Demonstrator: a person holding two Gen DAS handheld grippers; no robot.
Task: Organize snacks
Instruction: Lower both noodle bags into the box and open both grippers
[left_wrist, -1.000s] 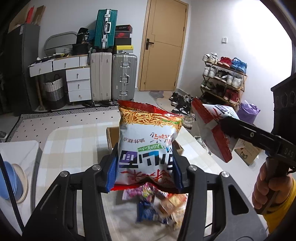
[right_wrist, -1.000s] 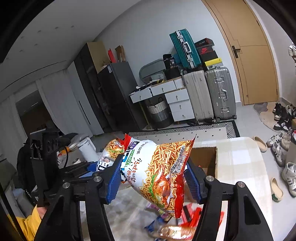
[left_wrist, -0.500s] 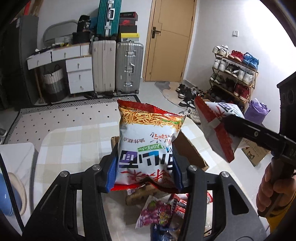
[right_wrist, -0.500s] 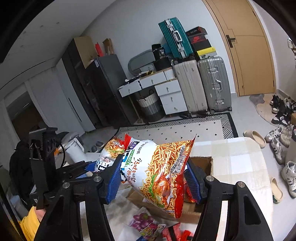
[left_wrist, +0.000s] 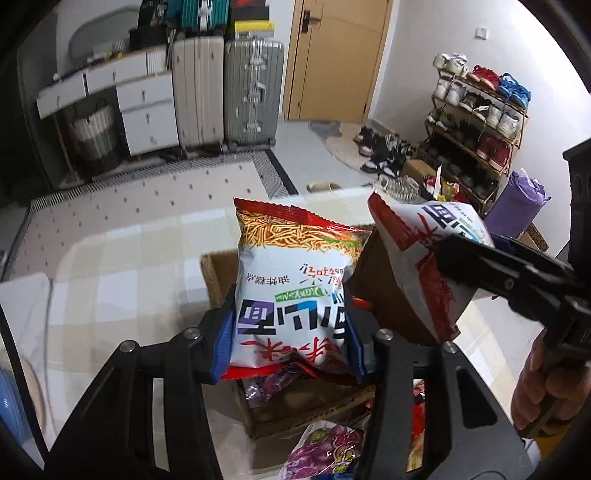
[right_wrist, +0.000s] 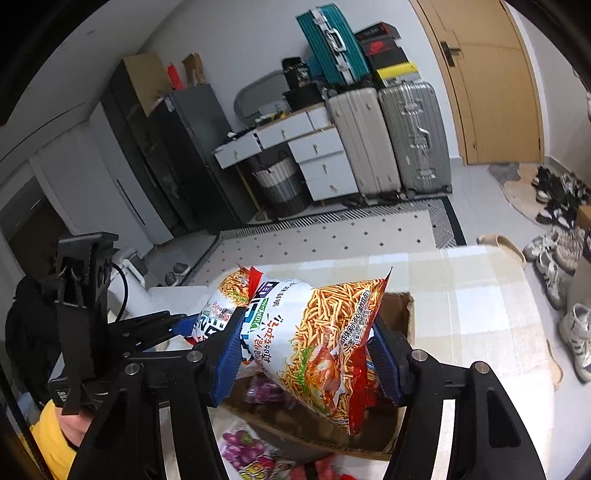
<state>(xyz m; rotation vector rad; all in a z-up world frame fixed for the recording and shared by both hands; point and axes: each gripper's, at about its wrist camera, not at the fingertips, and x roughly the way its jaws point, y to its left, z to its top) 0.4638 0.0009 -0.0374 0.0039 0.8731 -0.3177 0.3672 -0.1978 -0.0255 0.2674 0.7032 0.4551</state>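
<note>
The left claw (left_wrist: 291, 332) is closed on a white and red snack bag (left_wrist: 295, 288); its blue pads (left_wrist: 223, 343) press the two sides of the bag near its lower end. The bag stands upright above an open cardboard box (left_wrist: 218, 273) that sits on the checkered desk (left_wrist: 122, 266), toward the far edge of the desk.

The right claw (right_wrist: 306, 358) grips a second snack bag (right_wrist: 325, 343) of the same kind, tilted, with one corner hanging down over the same cardboard box (right_wrist: 402, 314). In the left wrist view this second bag (left_wrist: 424, 258) is just beside the first one, at its right, and a hand (left_wrist: 546, 380) holds the handle of that claw.

Inside the box lies a purple packet (right_wrist: 262, 391). More packets, one purple with grapes (left_wrist: 325, 450), lie on the desk at the near side of the box.
</note>
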